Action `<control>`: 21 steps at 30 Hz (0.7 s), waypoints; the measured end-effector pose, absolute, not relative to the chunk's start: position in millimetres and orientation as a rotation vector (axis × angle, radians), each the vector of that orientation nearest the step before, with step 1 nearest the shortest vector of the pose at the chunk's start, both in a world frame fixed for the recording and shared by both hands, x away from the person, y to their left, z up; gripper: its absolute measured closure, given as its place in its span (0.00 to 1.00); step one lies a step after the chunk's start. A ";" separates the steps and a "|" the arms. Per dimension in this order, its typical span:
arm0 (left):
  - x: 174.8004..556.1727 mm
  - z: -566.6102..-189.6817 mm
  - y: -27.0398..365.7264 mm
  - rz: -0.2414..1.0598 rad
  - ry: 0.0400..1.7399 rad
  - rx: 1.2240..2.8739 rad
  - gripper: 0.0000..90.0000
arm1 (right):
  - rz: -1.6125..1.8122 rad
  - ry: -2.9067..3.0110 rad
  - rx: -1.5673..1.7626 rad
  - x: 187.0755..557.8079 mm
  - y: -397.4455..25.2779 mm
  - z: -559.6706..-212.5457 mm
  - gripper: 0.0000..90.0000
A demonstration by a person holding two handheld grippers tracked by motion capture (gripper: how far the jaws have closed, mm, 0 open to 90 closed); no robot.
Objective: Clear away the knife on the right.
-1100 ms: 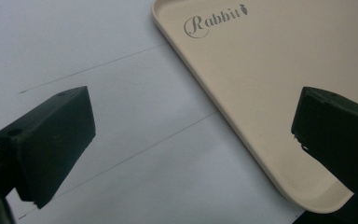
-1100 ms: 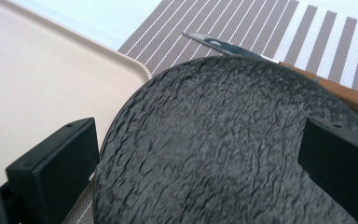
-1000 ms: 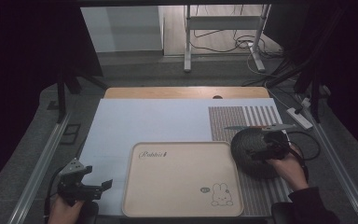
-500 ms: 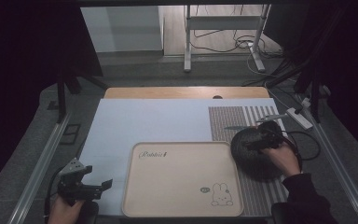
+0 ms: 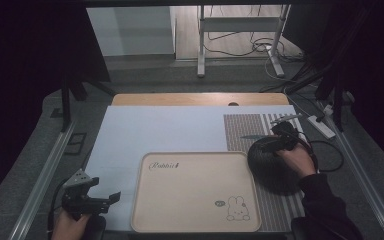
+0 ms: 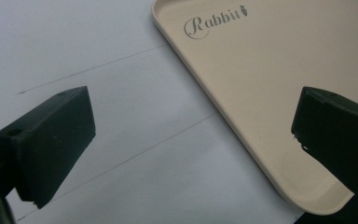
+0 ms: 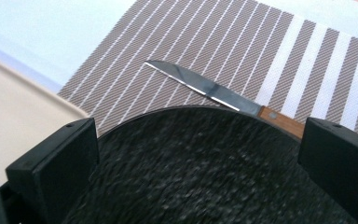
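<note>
Starting at the left of the high view: the left gripper (image 5: 111, 198) sits near the front-left corner of the bench (image 5: 200, 99), held in the person's left hand (image 5: 70, 224), over the pale blue-white sheet (image 5: 165, 132) that covers most of the top. Its fingers are spread wide with nothing between them. In the left gripper view you look past them at the sheet and the near corner of the tray, and one finger (image 6: 51, 140) hangs over plain sheet while the other sits by the tray's rim.

Middle: a beige tray (image 5: 198, 230) with "Rabbit" lettering and a little bunny drawing in the corner. It lies flat on the sheet and nothing is on it.

Right side: a striped brown-and-white placemat (image 5: 244, 127) runs along the sheet's right part. On it is a dark, rough-textured round bowl (image 5: 272, 170), just beside the tray's right edge. The right gripper (image 5: 280, 141) is at the bowl's far rim, held by the right hand (image 5: 296, 159). In the right gripper view the fingers stand wide apart over the bowl's inside, not clamped on anything.

Just past the bowl, a knife (image 7: 216, 95) with a wooden handle lies flat on the placemat. The bowl's rim hides part of the handle.
</note>
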State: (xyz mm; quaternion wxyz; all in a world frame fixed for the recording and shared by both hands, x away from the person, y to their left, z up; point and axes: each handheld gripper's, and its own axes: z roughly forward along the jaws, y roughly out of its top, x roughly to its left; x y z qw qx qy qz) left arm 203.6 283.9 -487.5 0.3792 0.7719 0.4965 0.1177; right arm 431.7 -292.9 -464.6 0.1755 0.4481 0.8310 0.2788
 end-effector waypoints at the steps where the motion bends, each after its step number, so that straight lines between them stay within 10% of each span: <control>1: 203.7 -487.5 283.9 0.300 1.269 1.971 0.00 | 0.784 2.349 1.275 433.8 -292.7 -464.9 0.00; 21: 204.5 -487.5 283.3 0.298 1.264 1.975 0.00 | 0.646 2.344 1.344 485.6 -299.0 -472.2 0.00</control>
